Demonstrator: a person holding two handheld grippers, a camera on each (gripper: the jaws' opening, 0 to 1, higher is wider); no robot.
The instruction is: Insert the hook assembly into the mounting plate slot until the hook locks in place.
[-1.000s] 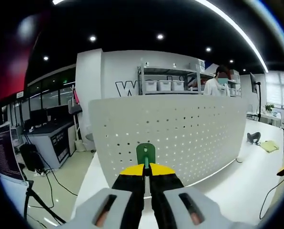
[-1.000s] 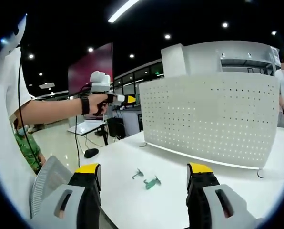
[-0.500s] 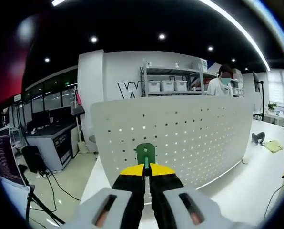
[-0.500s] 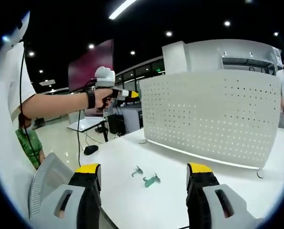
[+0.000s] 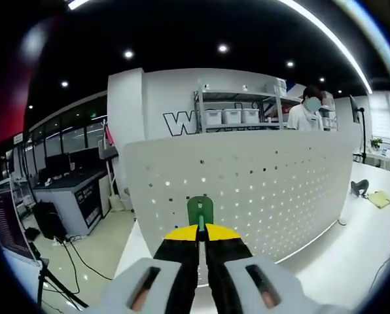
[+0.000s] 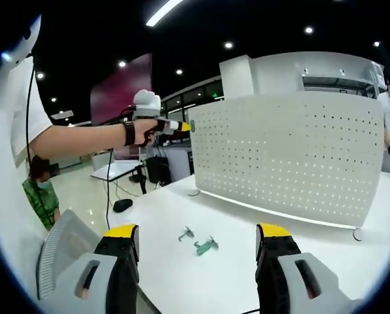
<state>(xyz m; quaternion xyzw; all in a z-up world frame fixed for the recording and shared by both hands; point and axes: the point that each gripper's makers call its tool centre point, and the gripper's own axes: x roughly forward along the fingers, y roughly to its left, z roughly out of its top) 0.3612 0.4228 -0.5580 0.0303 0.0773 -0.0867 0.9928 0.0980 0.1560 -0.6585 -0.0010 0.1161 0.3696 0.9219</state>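
Two claws over a white worktop (image 6: 247, 261). Left gripper view, lower centre: left claw (image 5: 201, 230), yellow-tipped jaws pressed together on the stem of a green hook (image 5: 199, 210), green tab upright just above the tips and set against the white perforated plate (image 5: 267, 190) filling the middle of the frame; contact between hook and plate not discernible. Right gripper view, upper left: same left claw (image 6: 184, 126) at the end of an outstretched arm with a dark wristband, green tip at the upper left corner of the perforated plate (image 6: 293, 157). Right gripper view, bottom: right claw (image 6: 198, 248), jaws spread wide and holding nothing, one at lower left, one at lower right. Between them on the worktop, below the plate and well apart from it: a small grey hook piece (image 6: 186, 233) and, just beside it to the right, a second green hook (image 6: 205, 245), both lying flat. Plate standing upright on the worktop, curved by the lens.
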